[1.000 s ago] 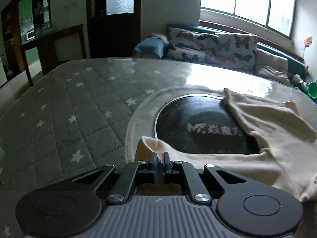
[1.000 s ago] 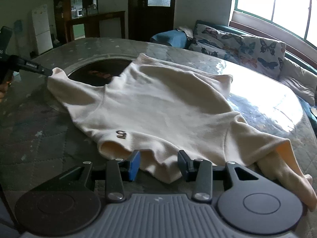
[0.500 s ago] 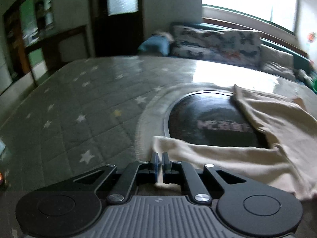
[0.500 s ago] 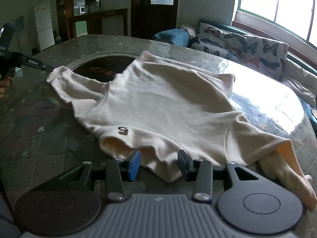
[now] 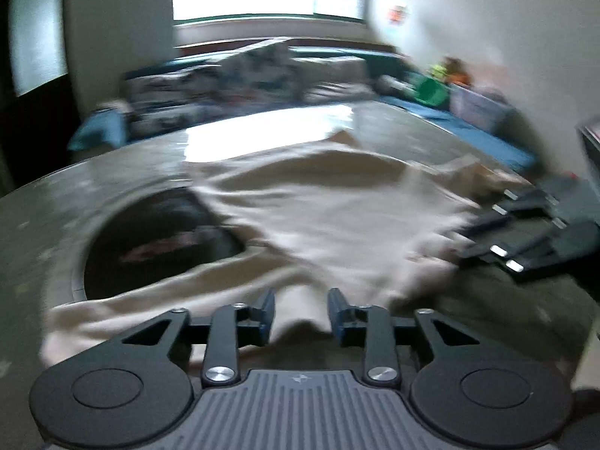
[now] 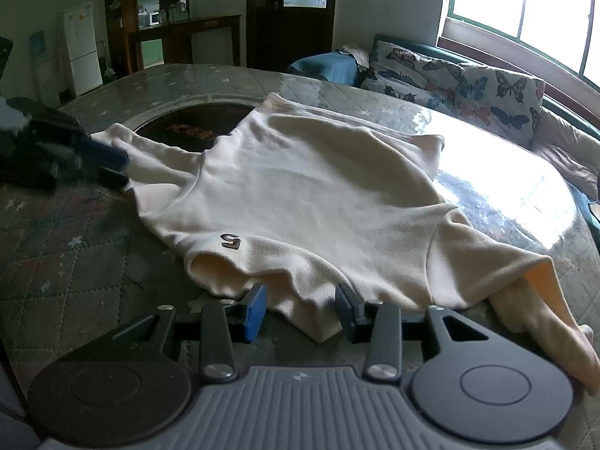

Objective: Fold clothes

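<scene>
A cream top [image 6: 311,191] lay spread on the desk [image 6: 67,262], a round one under a quilted, star-printed cover, partly over a dark round inset [image 6: 187,129] at the desk's middle. A small dark "S" badge [image 6: 230,241] showed near its neckline.

The left gripper [image 5: 302,317] was opening its fingers; a fold of the top's sleeve sat in the gap between them, and the pads did not press on it. That view was blurred. From the right wrist camera the left gripper [image 6: 108,167] appeared at the left edge, its blue tips at the sleeve's end.

The right gripper [image 6: 300,313] had its fingers [image 6: 253,313] spread either side of the neckline's hanging edge, with cloth in the gap. I cannot tell whether the pads touched it; they did not look pinched on it.

A sofa [image 6: 468,86] with butterfly cushions stood beyond the desk under a window [image 6: 525,11].
</scene>
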The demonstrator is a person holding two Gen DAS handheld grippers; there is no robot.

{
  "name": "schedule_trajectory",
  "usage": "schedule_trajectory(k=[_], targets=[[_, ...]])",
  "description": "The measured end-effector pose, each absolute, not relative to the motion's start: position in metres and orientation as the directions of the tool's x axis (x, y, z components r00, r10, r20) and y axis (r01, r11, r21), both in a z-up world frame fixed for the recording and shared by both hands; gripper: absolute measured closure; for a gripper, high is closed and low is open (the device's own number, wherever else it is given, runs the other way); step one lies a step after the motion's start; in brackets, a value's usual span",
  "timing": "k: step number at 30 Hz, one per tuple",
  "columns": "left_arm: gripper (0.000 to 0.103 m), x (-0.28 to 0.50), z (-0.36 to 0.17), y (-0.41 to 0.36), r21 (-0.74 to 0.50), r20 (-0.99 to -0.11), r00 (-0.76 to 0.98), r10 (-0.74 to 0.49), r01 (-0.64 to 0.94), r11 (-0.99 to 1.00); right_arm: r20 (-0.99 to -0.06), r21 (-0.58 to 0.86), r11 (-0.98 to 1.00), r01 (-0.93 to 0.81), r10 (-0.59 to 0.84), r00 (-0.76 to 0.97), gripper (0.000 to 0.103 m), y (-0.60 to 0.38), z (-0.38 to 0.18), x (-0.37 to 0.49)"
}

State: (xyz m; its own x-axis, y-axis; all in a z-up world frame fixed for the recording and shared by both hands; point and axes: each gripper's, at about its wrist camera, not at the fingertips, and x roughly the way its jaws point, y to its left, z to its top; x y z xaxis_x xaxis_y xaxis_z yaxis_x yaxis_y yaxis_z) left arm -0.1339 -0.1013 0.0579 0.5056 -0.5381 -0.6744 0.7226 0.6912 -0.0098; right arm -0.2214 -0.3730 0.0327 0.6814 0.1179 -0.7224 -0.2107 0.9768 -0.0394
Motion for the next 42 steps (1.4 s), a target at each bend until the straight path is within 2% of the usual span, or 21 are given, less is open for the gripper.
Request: schedule_trajectory(k=[5, 14, 17, 19, 20, 24, 31, 33, 42], targets=[[0.057, -0.152, 0.044, -0.132, 0.03, -0.694, 0.455, -0.558, 0.793, 0.609, -0.721, -0.033, 0.978, -0.206, 0.119, 0.682, 0.064, -0.374, 0.032, -0.222], [0.057, -0.154, 0.037, -0.149, 0.053, -0.696, 0.438, -0.569, 0.821, 0.568, -0.721, -0.025, 0.979, -0.203, 0.123, 0.682, 0.066, -0.374, 0.032, -0.223], [0.068, -0.151, 0.034, -0.152, 0.046, -0.7, 0.432, -0.569, 0.822, 0.568, -0.72, -0.024, 0.979, -0.201, 0.122, 0.683, 0.066, -0.374, 0.032, -0.223], [0.071, -0.151, 0.033, -0.152, 0.045, -0.698, 0.431, -0.571, 0.823, 0.566, -0.72, -0.024, 0.979, -0.201, 0.122, 0.683, 0.066, -0.375, 0.032, -0.224], [0.077, -0.151, 0.033, -0.152, 0.045, -0.698, 0.429, -0.573, 0.825, 0.563, -0.72, -0.024, 0.979, -0.201, 0.122, 0.683, 0.066, -0.375, 0.032, -0.224], [0.084, -0.153, 0.033, -0.152, 0.051, -0.696, 0.428, -0.577, 0.83, 0.555, -0.721, -0.024, 0.98, -0.2, 0.121, 0.682, 0.067, -0.375, 0.032, -0.224], [0.081, -0.156, 0.036, -0.15, 0.055, -0.688, 0.43, -0.585, 0.834, 0.549, -0.721, -0.03, 0.979, -0.204, 0.12, 0.683, 0.067, -0.375, 0.033, -0.225], [0.076, -0.158, 0.037, -0.151, 0.065, -0.683, 0.436, -0.586, 0.836, 0.546, -0.72, -0.033, 0.978, -0.205, 0.119, 0.684, 0.066, -0.375, 0.033, -0.226], [0.075, -0.161, 0.043, -0.159, 0.056, -0.664, 0.418, -0.62, 0.854, 0.517, -0.713, -0.056, 0.979, -0.197, 0.099, 0.694, 0.066, -0.376, 0.035, -0.228]])
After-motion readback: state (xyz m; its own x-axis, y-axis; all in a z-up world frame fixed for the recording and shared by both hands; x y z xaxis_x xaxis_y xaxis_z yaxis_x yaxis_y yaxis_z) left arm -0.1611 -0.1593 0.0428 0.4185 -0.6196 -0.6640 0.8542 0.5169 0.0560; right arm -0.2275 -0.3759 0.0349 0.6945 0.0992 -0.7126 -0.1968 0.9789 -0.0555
